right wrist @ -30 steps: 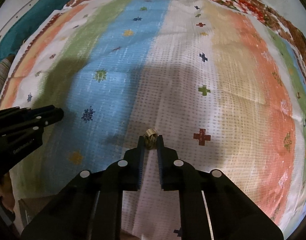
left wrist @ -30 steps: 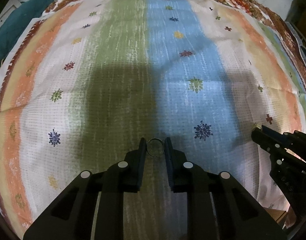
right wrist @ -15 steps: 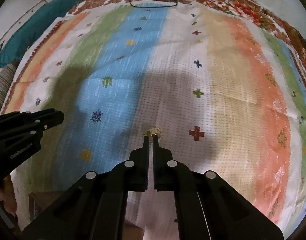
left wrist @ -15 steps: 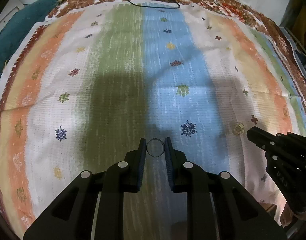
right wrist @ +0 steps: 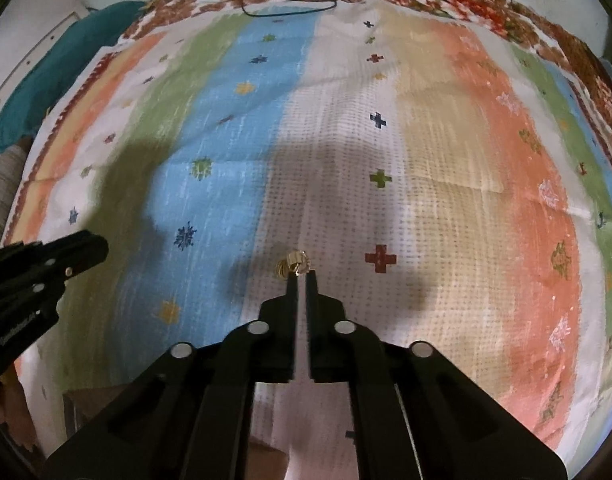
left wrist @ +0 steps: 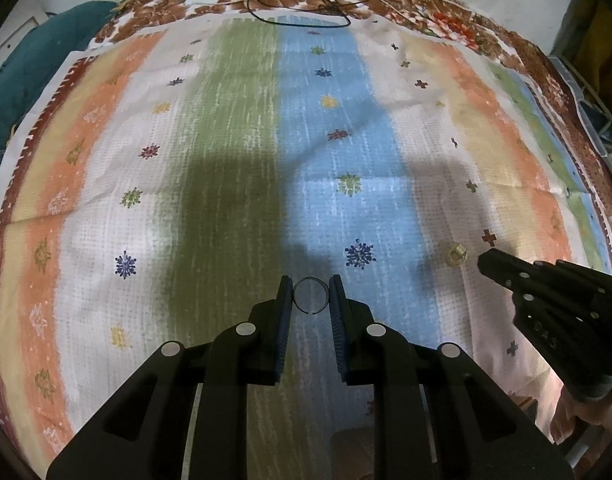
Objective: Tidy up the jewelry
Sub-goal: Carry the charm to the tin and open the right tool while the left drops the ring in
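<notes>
Both grippers were matte black plastic: left gripper (left wrist: 310, 294) had blue ribbed pads (left wrist: 282, 332); right gripper (right wrist: 302, 280) had round silver screws (right wrist: 258, 327) and faint embossed lettering.

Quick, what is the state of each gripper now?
Left gripper: closed on the thin ring.
Right gripper: fingers just opening, slightly apart, holding nothing; gold ring lies ahead.

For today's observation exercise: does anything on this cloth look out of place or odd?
One thing: a dark cord lies looped on the striped cloth's far floral border, stray among jewelry. The gold ring sits loose on the cloth; the thin ring is held in the left hand-held gripper.
</notes>
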### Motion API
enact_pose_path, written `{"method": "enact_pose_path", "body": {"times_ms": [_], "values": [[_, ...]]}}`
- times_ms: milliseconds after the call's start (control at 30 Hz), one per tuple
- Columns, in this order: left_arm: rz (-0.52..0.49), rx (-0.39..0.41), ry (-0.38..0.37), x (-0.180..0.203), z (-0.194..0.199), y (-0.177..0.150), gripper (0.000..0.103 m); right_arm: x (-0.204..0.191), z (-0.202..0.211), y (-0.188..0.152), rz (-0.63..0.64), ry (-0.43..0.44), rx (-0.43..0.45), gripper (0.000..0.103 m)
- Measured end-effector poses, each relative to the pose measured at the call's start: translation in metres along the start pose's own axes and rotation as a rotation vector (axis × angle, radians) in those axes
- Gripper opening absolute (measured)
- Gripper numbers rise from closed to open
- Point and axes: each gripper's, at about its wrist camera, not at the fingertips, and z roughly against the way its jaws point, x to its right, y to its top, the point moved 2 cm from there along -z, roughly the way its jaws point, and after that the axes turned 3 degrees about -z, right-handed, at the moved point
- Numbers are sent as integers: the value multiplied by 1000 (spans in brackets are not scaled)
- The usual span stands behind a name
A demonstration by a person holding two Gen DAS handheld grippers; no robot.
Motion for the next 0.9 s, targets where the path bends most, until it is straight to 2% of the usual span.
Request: {"method": "enact_pose_path", "body": {"times_ms": [67,600,667,700,733,900], "values": [[-6,-2,1,0,-1,0,18,0,-1,2,1,7,1,34],[-22,-11,-1,-4,-9,0,18,-1,-25,7,37,-8,-5,34],[-29,-11,-1,-2,-9,0,18,-2,-25,7,39,2,3,31],[-29,-10,-2,-2,-9,0,18,-3,-25,7,41,4,5,21],[-32,-9,-2,-1,-9,0,18,-3,-25,7,42,3,6,18],[-36,-5,-1,0,-8,-1,18,-3,-25,6,41,14,6,14]]}}
